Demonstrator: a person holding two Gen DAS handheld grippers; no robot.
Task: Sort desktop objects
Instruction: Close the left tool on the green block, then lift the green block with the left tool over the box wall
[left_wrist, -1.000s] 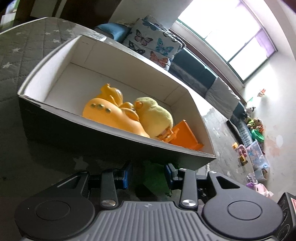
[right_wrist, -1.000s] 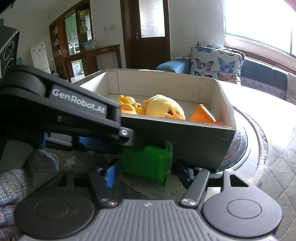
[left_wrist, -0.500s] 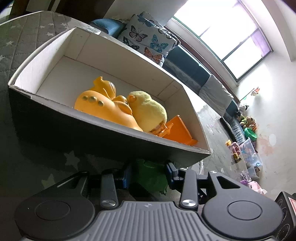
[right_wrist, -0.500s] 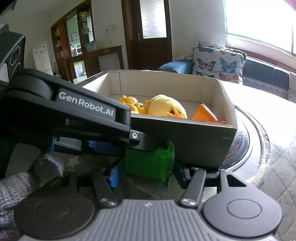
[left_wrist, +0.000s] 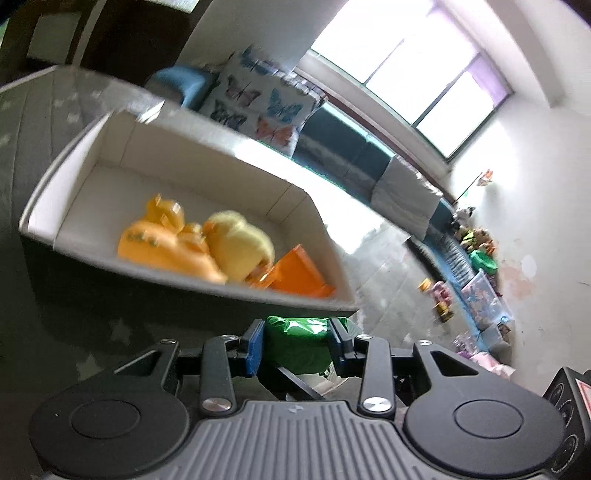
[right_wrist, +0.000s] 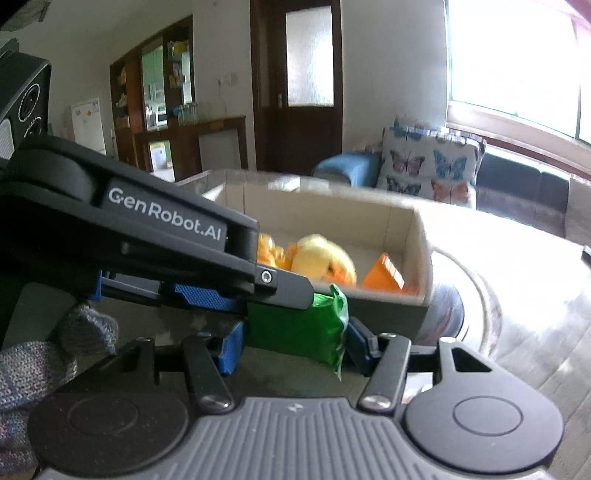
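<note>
Both grippers hold one green packet (left_wrist: 297, 341) (right_wrist: 295, 328) just in front of an open white-lined box (left_wrist: 74, 162) (right_wrist: 417, 229). My left gripper (left_wrist: 297, 343) is shut on the packet; in the right wrist view it (right_wrist: 207, 291) reaches in from the left. My right gripper (right_wrist: 291, 345) is shut on the same packet. In the box lie an orange plastic toy (left_wrist: 159, 247), a yellow plush duck (left_wrist: 240, 245) (right_wrist: 325, 258) and an orange block (left_wrist: 297, 273) (right_wrist: 388, 277).
The box stands on a dark star-patterned table cover (left_wrist: 22, 122). A round glass tabletop (right_wrist: 517, 288) spreads to the right. A black speaker (left_wrist: 569, 413) is at the right edge. A sofa with a butterfly cushion (right_wrist: 428, 166) is behind.
Both grippers have lifted the green packet together, up to the box's near rim. The views have tilted and blurred with the motion.
</note>
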